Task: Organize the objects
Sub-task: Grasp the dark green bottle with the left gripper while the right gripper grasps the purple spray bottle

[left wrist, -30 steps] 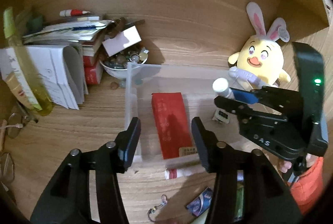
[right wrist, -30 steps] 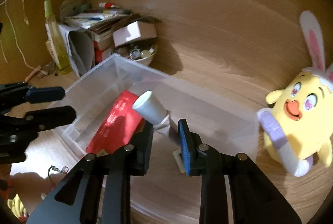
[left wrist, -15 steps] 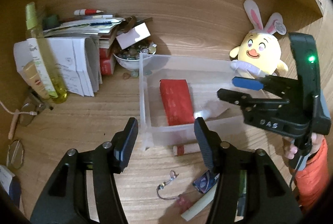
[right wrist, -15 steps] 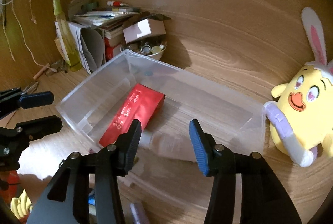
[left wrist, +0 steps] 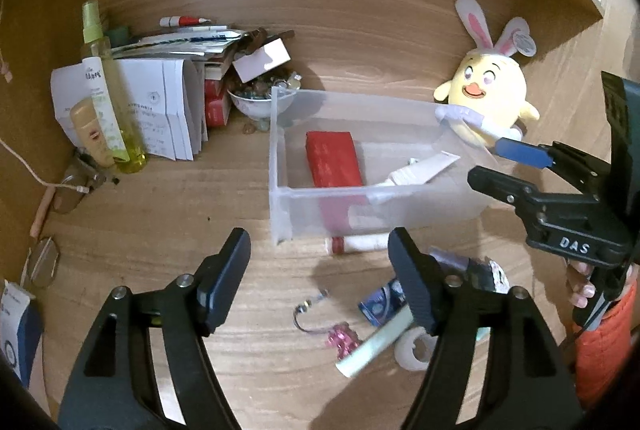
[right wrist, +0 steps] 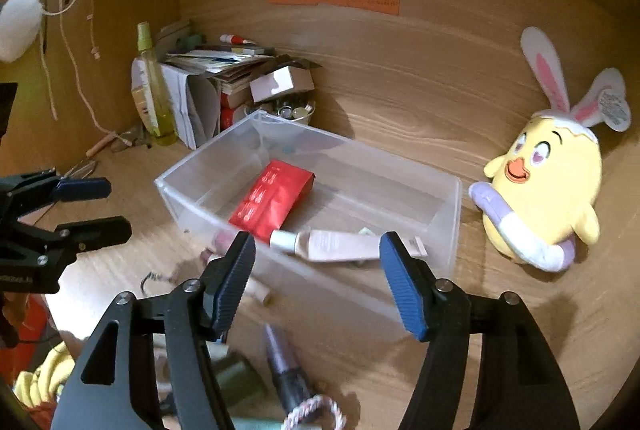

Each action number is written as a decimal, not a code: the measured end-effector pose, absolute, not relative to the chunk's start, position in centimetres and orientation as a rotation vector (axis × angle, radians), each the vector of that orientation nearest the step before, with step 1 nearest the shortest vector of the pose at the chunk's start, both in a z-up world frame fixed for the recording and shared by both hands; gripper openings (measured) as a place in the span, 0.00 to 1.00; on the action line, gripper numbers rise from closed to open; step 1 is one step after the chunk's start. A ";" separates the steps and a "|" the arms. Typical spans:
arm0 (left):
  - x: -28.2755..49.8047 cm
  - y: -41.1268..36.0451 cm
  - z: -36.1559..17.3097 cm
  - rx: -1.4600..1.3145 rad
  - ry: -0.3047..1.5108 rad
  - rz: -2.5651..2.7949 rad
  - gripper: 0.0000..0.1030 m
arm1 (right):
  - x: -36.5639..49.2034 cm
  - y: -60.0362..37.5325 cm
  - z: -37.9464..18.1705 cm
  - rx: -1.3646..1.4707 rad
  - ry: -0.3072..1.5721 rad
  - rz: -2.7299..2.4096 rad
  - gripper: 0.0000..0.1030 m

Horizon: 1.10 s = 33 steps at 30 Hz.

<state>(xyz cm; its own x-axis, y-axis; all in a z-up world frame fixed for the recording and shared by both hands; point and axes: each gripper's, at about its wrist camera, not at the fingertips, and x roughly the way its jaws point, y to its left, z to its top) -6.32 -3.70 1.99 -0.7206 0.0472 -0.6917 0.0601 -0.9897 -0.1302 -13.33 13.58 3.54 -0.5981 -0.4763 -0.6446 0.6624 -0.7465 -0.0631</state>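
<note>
Black left tool (left wrist: 318,280), blue-padded right tool (right wrist: 318,280), "DAS" lettering, silver screws, orange sleeve

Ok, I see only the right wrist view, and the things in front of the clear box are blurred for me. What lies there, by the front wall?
Observer: A small white tube with a red band lies on the desk, just outside the clear box, along its front wall.
Operator: And closer to the left gripper?
Observer: Below the open left gripper, a metal hook with a pink charm lies on the wood.
Operator: Is there any tape roll?
Observer: Yes, a white tape roll lies right of the charm, partly hidden behind the left gripper's right finger.
</note>
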 end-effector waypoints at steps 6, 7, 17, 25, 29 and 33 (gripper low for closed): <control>-5.8 -2.0 1.0 1.226 0.242 -2.920 0.70 | -11.8 15.7 2.9 0.821 0.371 -2.340 0.64; -5.7 -1.6 0.8 1.238 0.242 -2.925 0.70 | -11.7 16.1 2.8 0.826 0.369 -2.343 0.64; -5.5 2.7 -2.0 1.396 0.224 -2.955 0.70 | -11.1 18.7 0.5 0.902 0.318 -2.333 0.64; -5.8 5.0 -2.9 1.466 0.204 -2.988 0.70 | -11.2 18.4 -1.6 0.964 0.340 -2.262 0.62; -6.0 5.9 -3.3 1.500 0.160 -3.001 0.56 | -11.3 18.2 -2.9 1.004 0.378 -2.234 0.51; -6.4 6.6 -3.8 1.531 0.150 -3.011 0.46 | -11.4 18.8 -3.3 1.023 0.377 -2.236 0.47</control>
